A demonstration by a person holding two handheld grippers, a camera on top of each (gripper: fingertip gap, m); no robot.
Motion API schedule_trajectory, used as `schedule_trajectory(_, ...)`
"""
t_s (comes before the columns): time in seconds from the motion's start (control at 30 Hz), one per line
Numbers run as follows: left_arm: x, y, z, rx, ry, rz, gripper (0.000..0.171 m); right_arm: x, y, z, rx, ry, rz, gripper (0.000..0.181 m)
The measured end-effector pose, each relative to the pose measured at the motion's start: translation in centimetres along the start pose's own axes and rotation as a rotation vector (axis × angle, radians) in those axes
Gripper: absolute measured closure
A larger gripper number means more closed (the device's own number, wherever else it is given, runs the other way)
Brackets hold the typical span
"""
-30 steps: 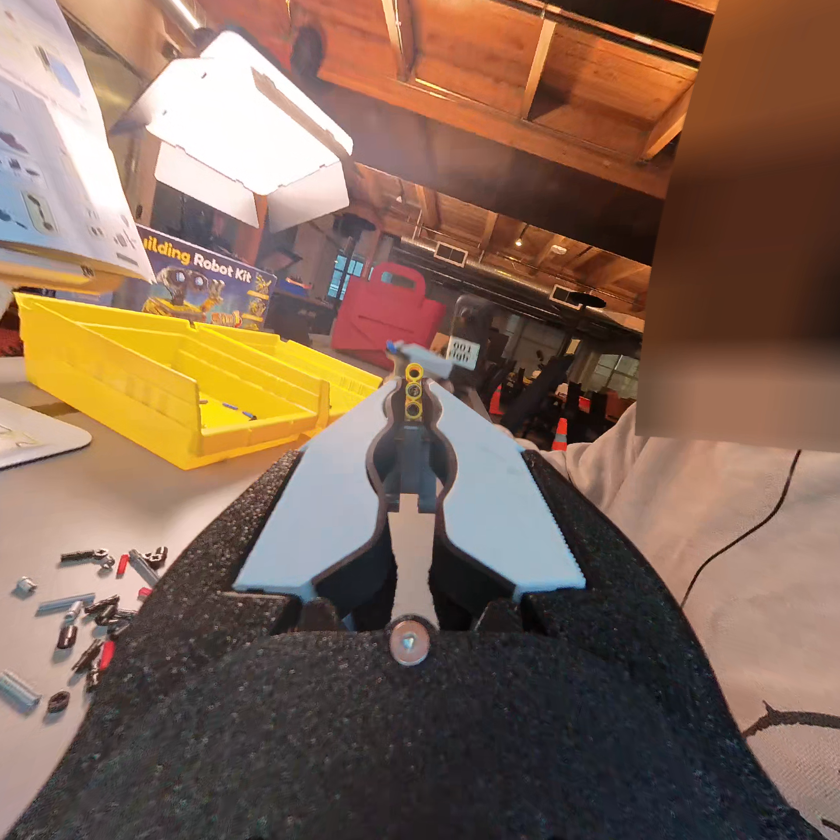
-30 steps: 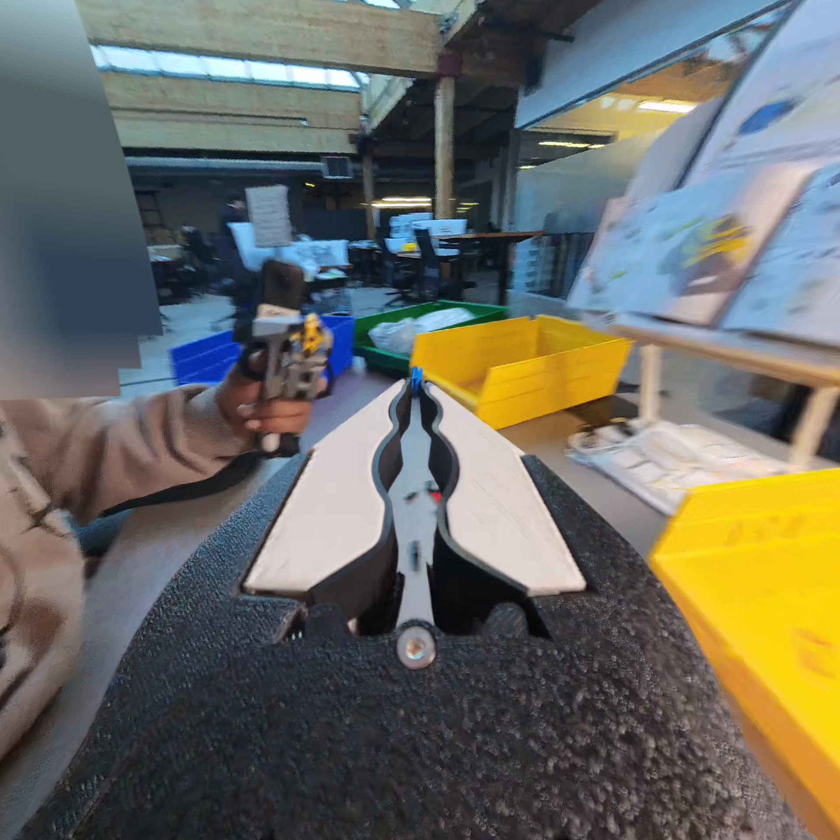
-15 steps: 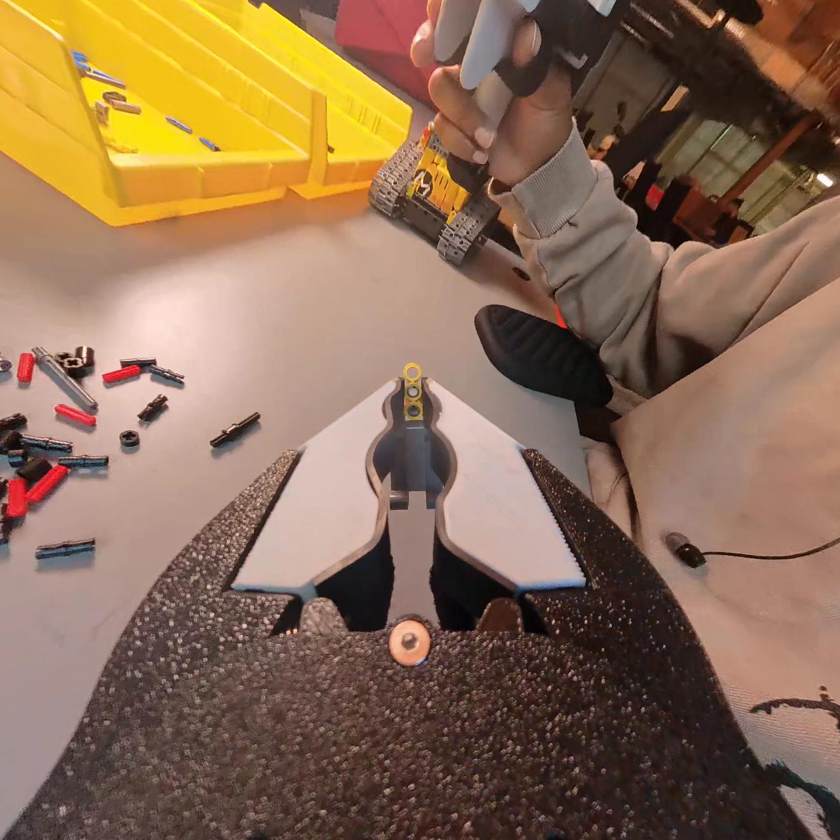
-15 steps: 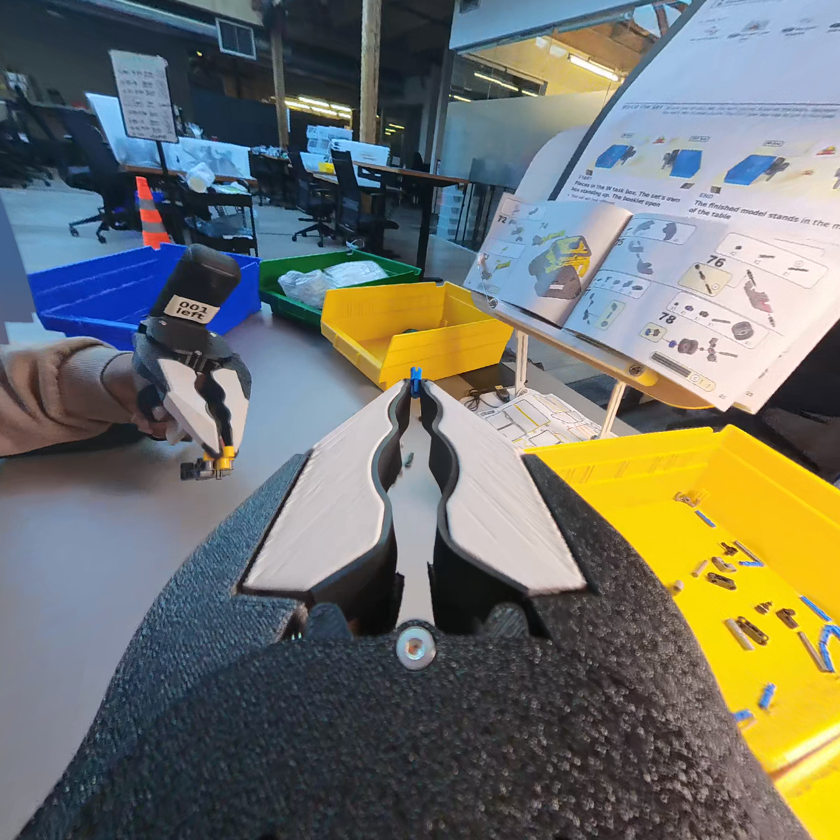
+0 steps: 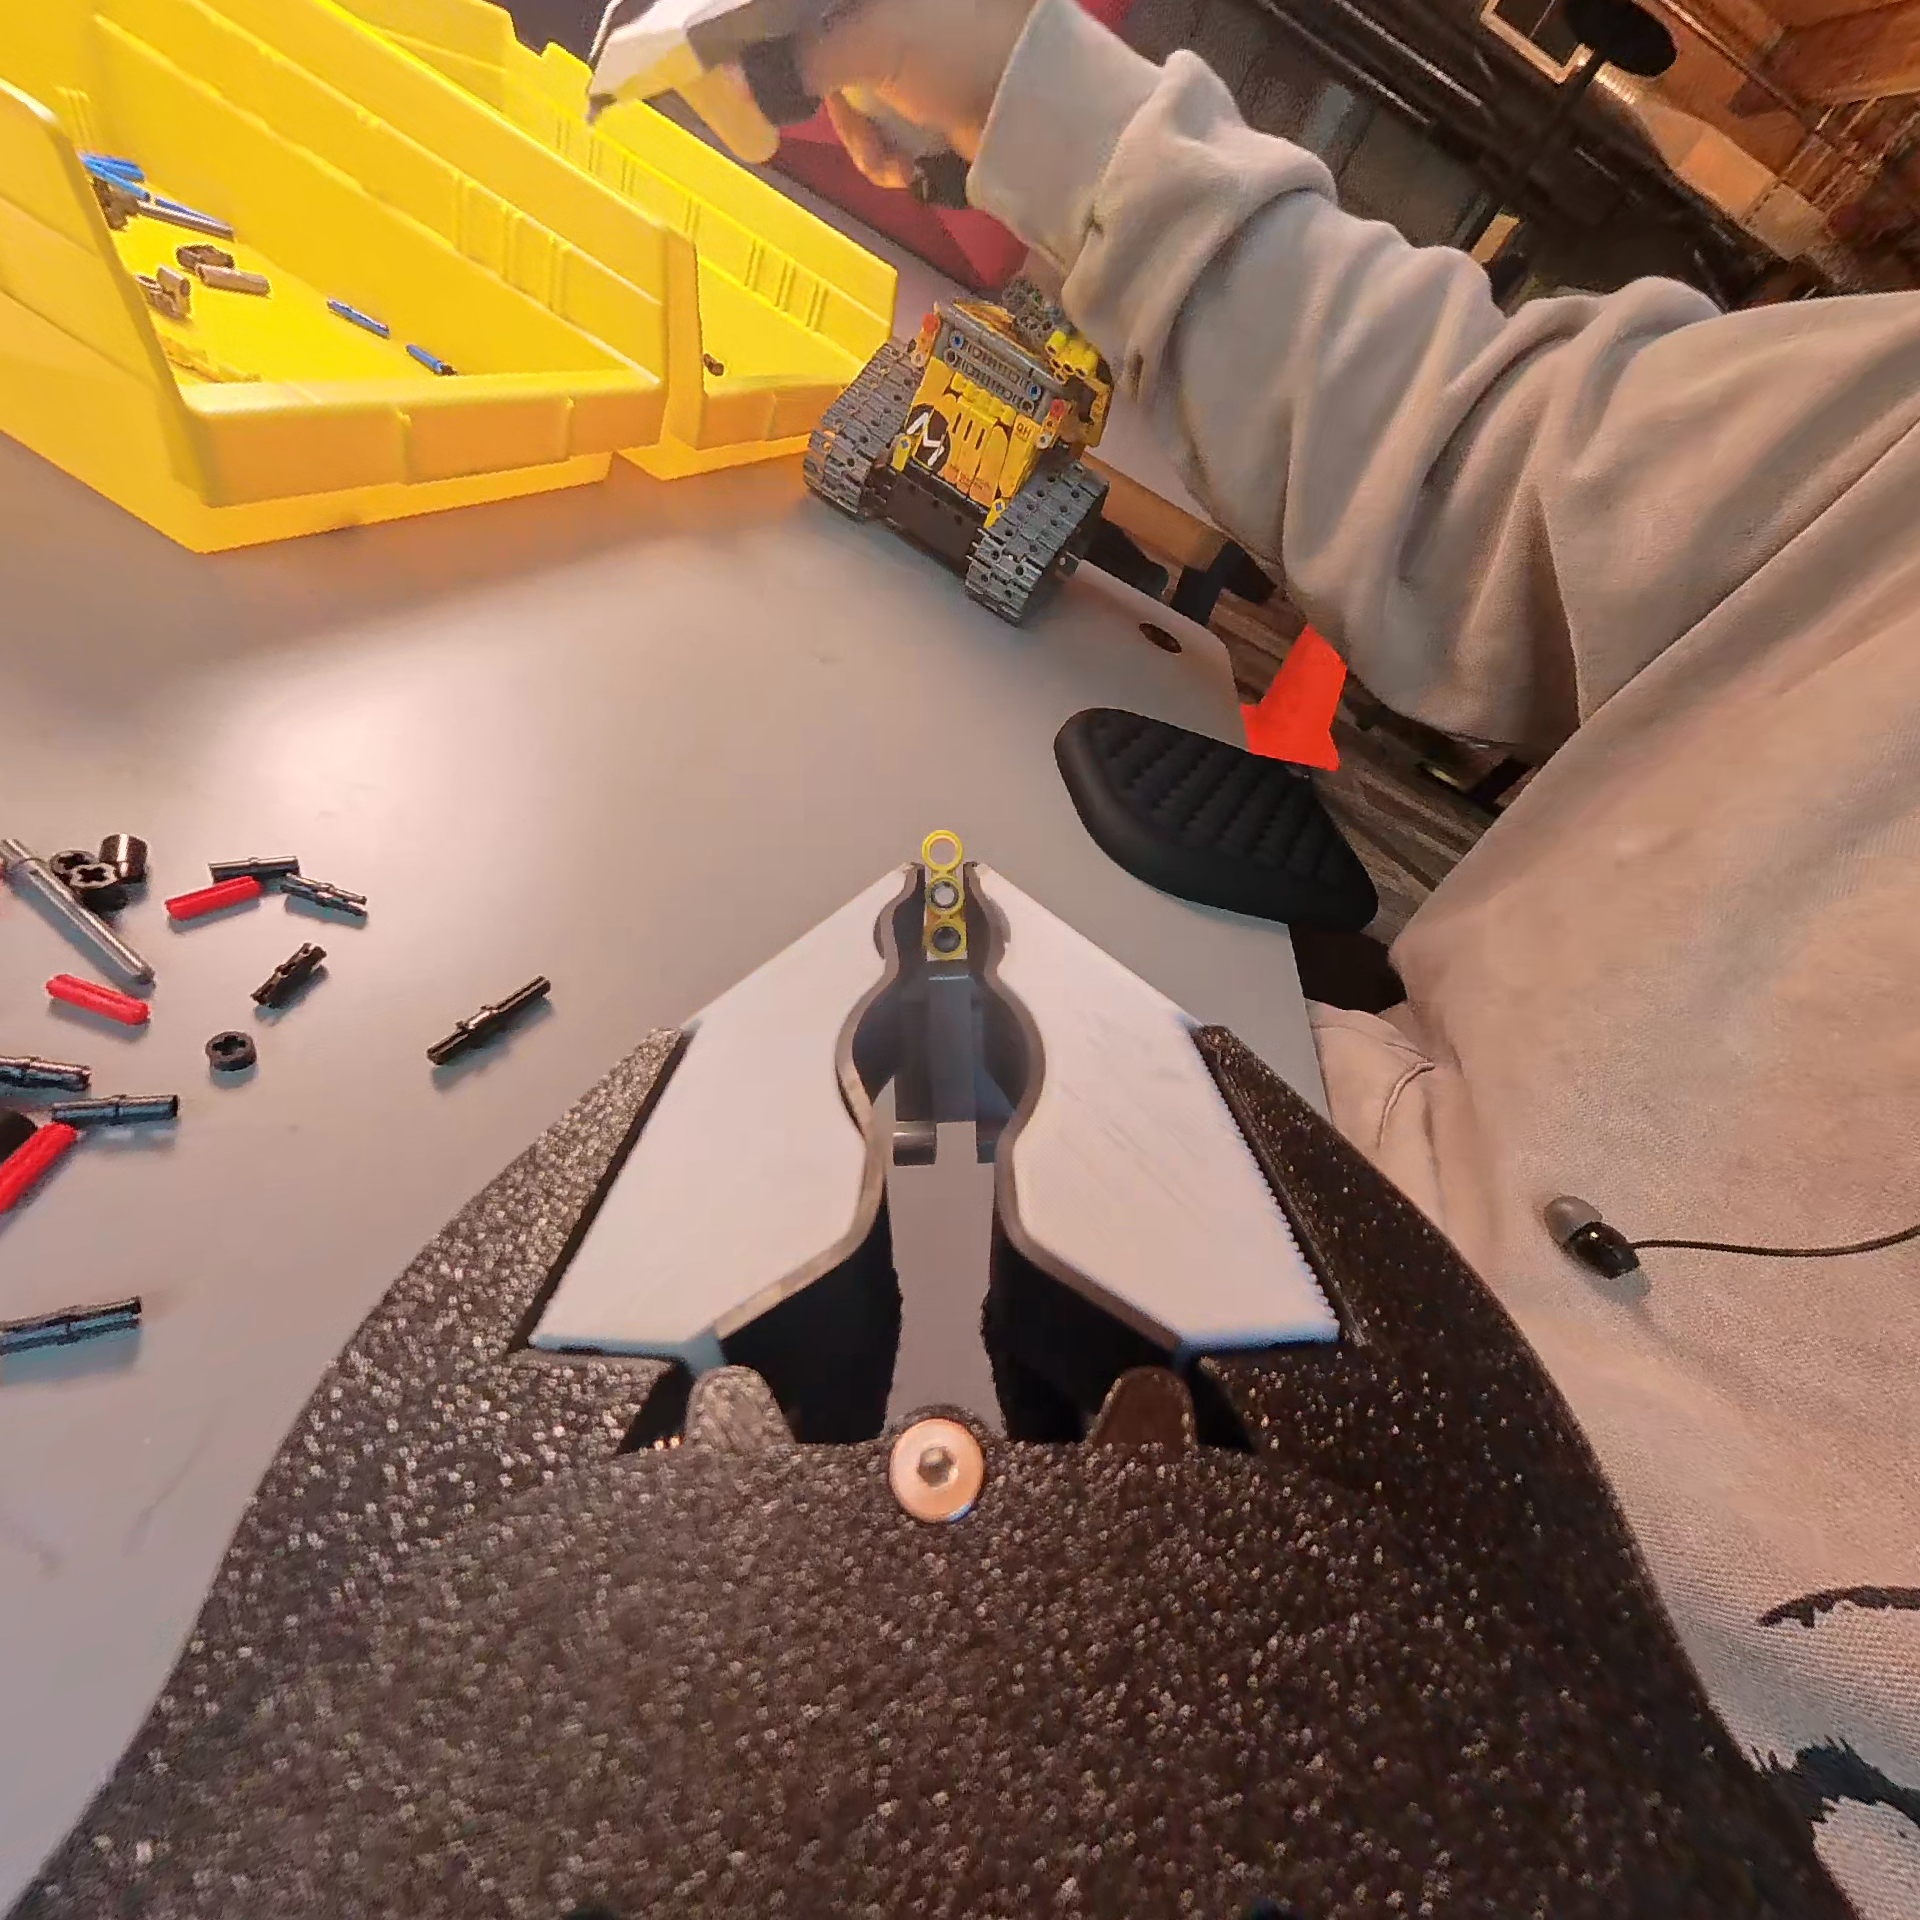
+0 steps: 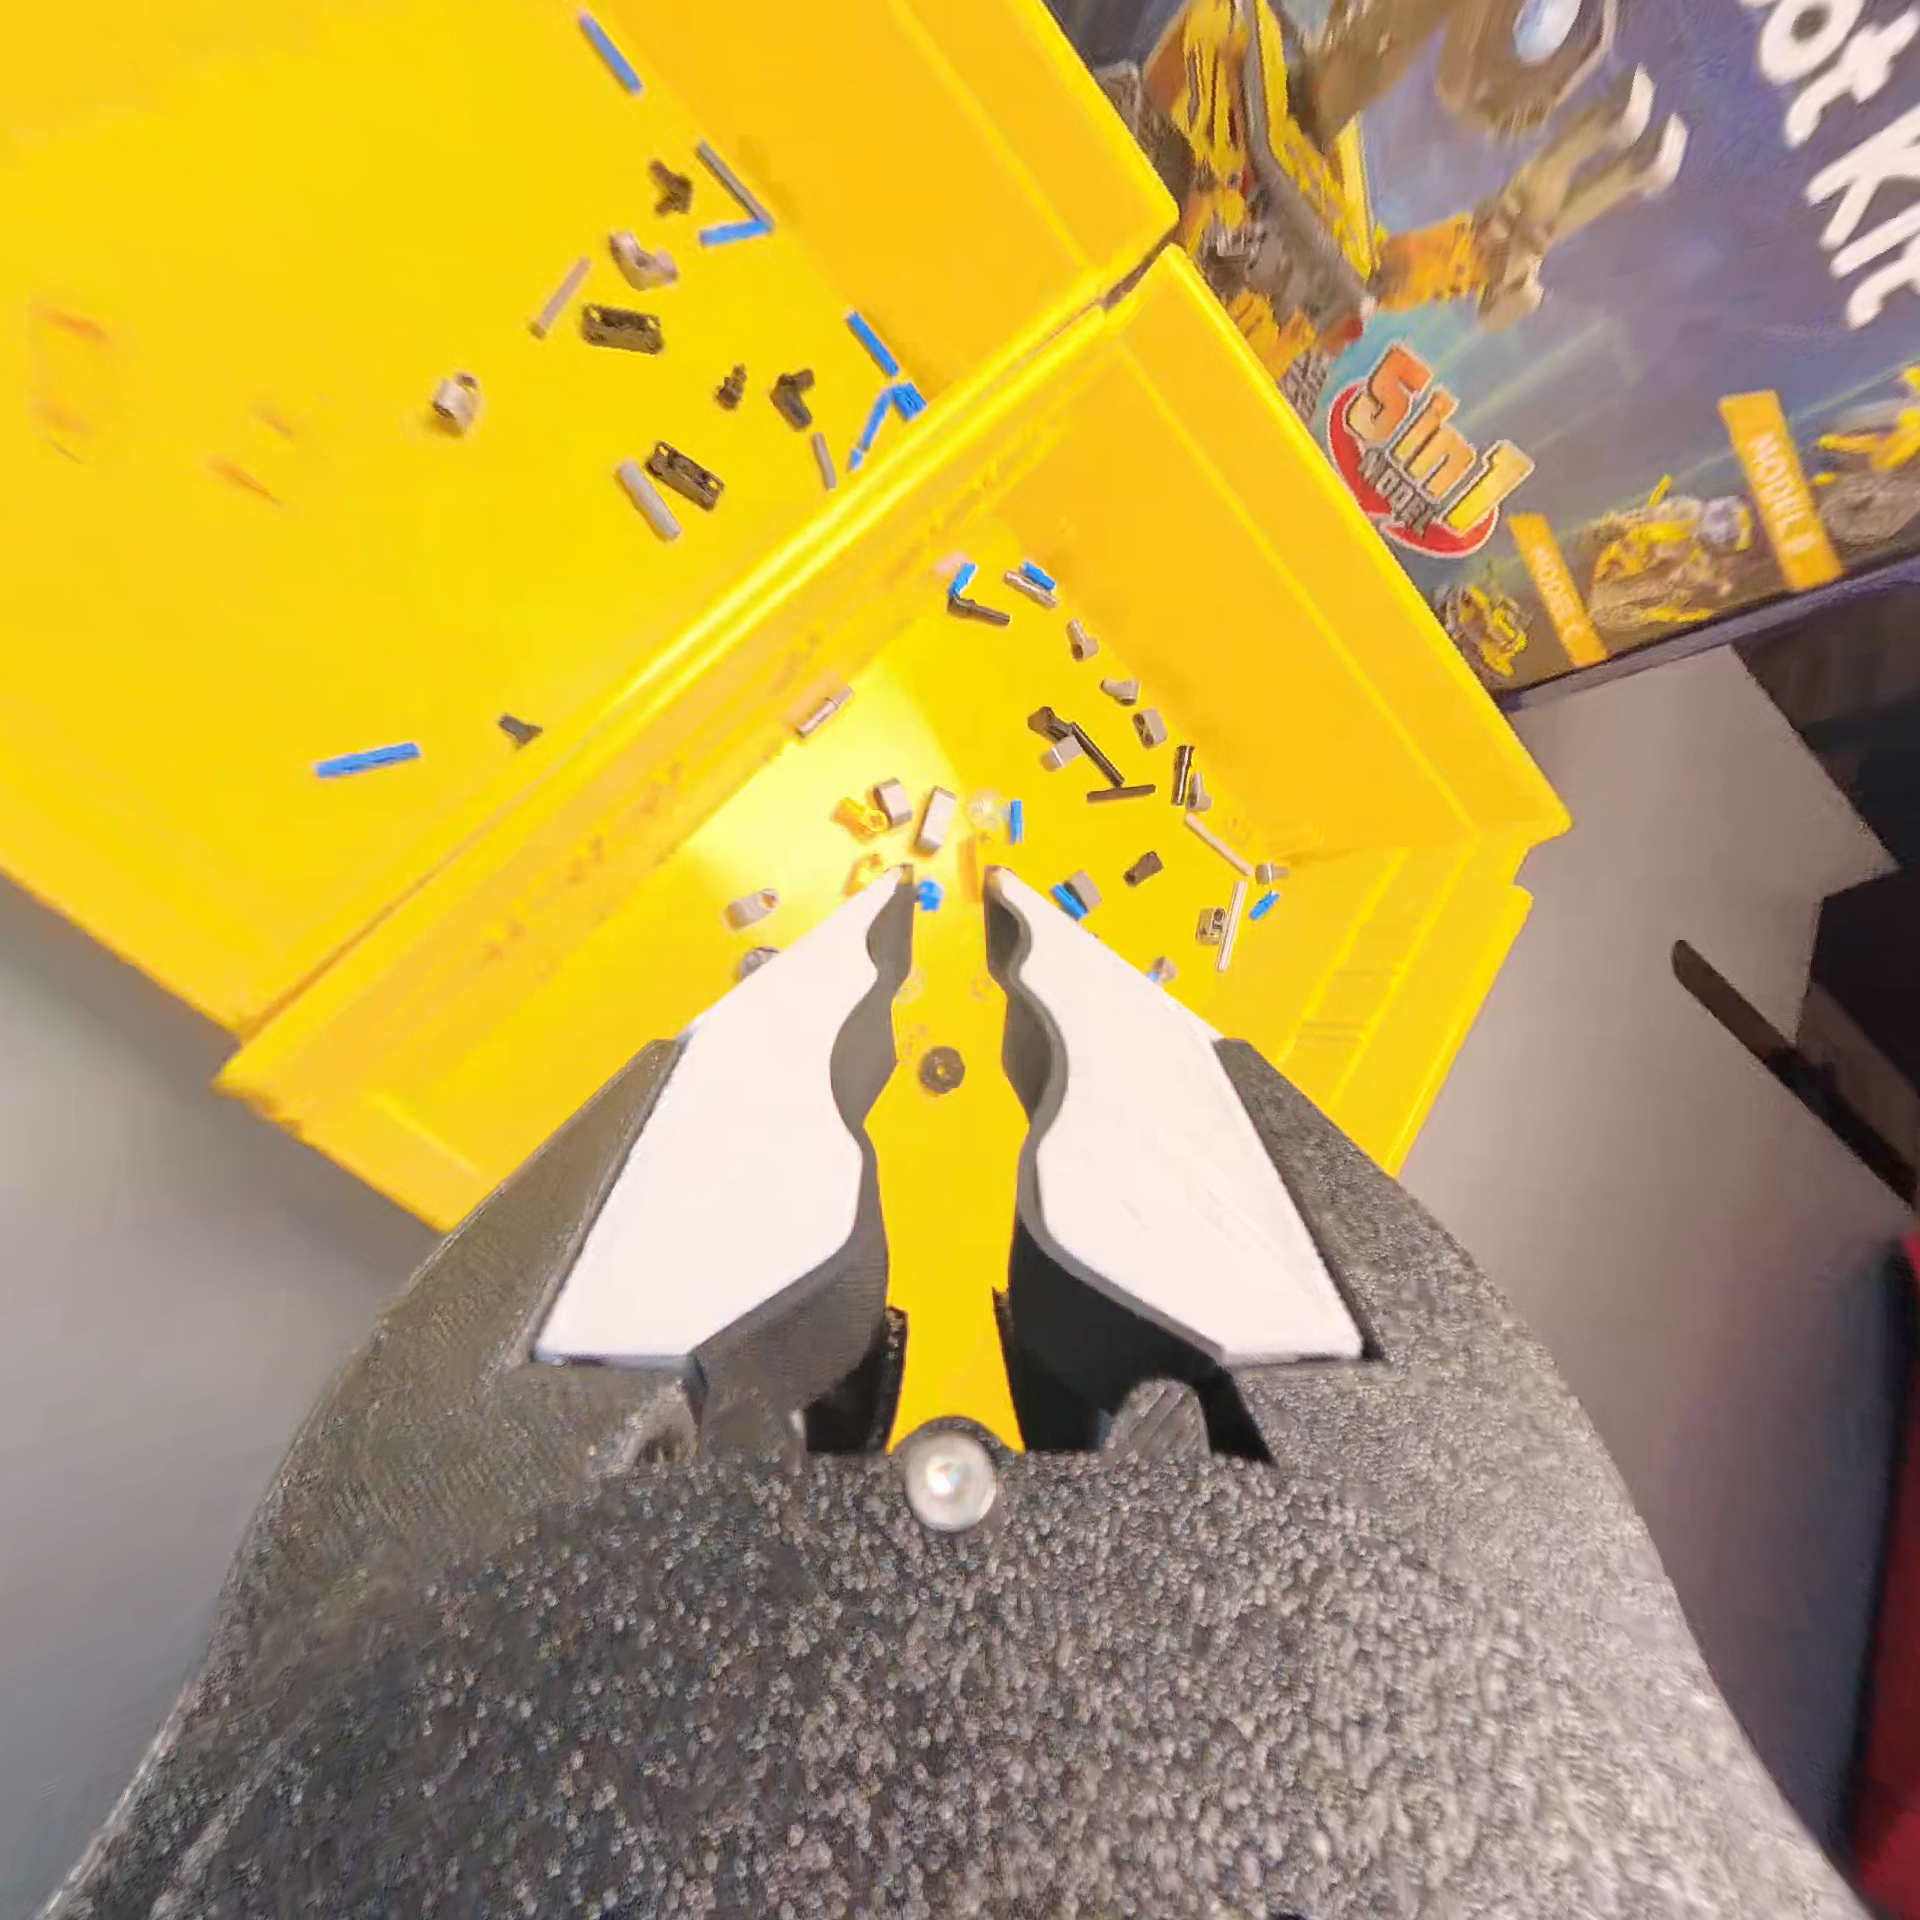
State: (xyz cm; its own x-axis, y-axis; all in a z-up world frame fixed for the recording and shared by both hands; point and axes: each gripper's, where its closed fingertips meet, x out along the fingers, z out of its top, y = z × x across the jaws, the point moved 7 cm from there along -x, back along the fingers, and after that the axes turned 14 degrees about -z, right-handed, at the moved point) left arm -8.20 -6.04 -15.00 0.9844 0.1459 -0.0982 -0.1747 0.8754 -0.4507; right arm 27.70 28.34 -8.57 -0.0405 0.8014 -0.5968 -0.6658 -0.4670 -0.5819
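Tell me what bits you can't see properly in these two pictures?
- Left wrist view: the right gripper is blurred and cut off by the top edge.
- Left wrist view: the grey part behind the yellow beam sits hidden between the left gripper fingers.
- Right wrist view: tiny parts in the yellow bin are too small and blurred; the fingers cover some.
- Right wrist view: the kit box is blurred, cut off.
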Motion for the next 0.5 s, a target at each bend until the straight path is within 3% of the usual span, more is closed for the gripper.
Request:
schedule_trajectory(0.13,0.0,0.0,-0.1,0.003,-0.005,-0.008,0.165,1.1,-0.4,0.1,0.032,-0.024,-0.04,0.148)
schedule_trajectory(0.27,0.1,0.0,0.0,0.005,-0.022,-0.026,0.165,-4.0,1.4,3.7,0.051,-0.259,-0.034,0.142)
schedule_trajectory(0.37,0.2,-0.5,0.2,0.06,-0.03,-0.032,0.165,-11.0,8.2,6.2,0.041,-0.541,0.304,0.147)
schedule_trajectory(0.5,0.4,-1.4,0.6,0.146,-0.032,-0.045,0.165,-19.3,20.0,5.2,-0.038,-0.772,0.829,0.147)
